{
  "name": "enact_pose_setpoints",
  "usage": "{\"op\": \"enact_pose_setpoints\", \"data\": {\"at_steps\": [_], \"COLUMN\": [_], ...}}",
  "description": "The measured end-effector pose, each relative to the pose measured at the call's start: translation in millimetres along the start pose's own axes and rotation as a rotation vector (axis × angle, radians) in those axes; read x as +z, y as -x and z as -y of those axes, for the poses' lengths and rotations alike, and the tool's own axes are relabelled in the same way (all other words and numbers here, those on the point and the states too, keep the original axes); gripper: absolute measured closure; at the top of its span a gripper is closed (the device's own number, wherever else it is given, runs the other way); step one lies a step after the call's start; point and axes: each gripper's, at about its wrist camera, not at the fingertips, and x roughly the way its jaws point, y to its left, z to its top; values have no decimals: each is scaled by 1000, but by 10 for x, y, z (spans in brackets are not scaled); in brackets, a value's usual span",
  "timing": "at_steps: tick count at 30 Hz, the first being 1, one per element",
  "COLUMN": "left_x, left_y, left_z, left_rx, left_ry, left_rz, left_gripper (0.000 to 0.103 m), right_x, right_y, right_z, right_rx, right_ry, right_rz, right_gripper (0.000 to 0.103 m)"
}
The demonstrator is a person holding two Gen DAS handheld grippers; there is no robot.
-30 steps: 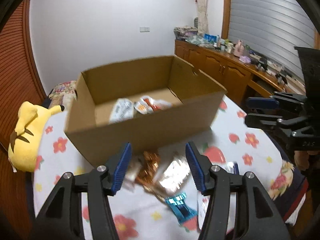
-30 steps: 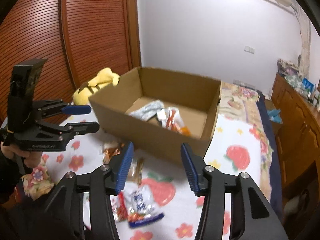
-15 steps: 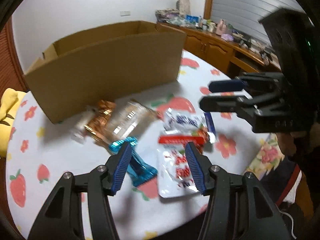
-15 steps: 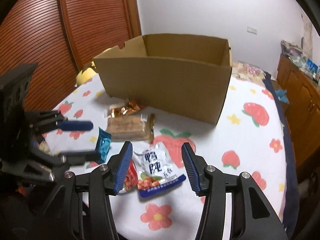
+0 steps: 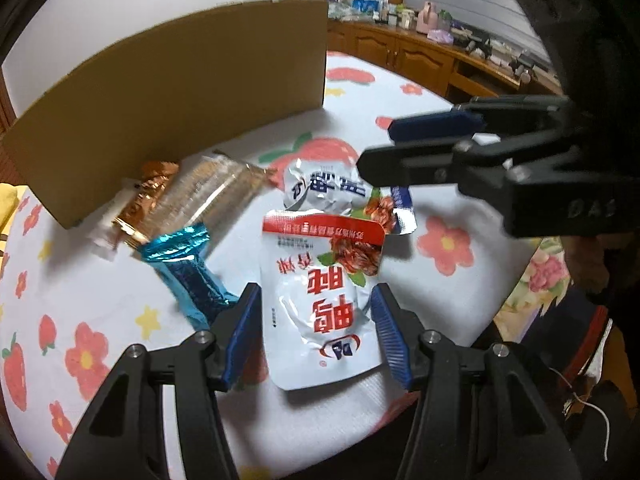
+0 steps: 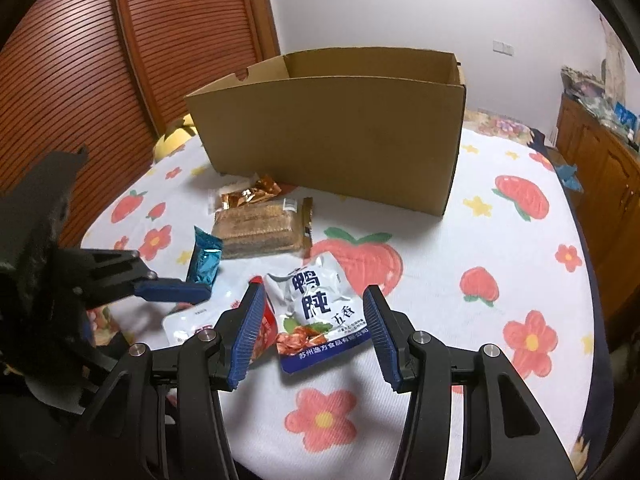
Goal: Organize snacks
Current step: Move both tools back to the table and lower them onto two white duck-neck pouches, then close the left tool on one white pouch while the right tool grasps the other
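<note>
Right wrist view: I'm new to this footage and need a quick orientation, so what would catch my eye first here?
A big open cardboard box stands at the back of the flower-and-strawberry tablecloth. In front of it lies a loose scatter of snack packets, the nearest a white-and-blue pouch framed by the open right hand-held gripper. From the left, the open left hand-held gripper straddles a white-and-red pouch partly under the blue one.

Blue-edged snack pouch (image 6: 320,316) between spread jaws
</note>
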Motion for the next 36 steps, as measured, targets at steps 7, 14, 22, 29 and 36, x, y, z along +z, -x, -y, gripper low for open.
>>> {"op": "enact_pose_setpoints", "data": {"at_steps": [7,14,22,29,36], "left_x": [-39,-46,-97,-124,-143], "left_y": [22,30,68,84,115], "left_z": [-119,-319,-448,-477,-520], "left_rx": [19,38,49,43,30], "left_ry": [-7,23,50,56,76], "left_rz": [29,30,49,59,71], "left_gripper": [31,31,45,48,57], "right_x": [-12,-14,1,2,36], "right_y": [-44,-224,-420,-528,-586], "right_z": [23,38,-29,-98,-123], "right_rx": [-3,-13,-47,-58,-71], "right_ry": [-2,18,77,147,171], "right_rz": [-7,-38,-70,-120,-116], "right_gripper": [51,47,30,26,22]}}
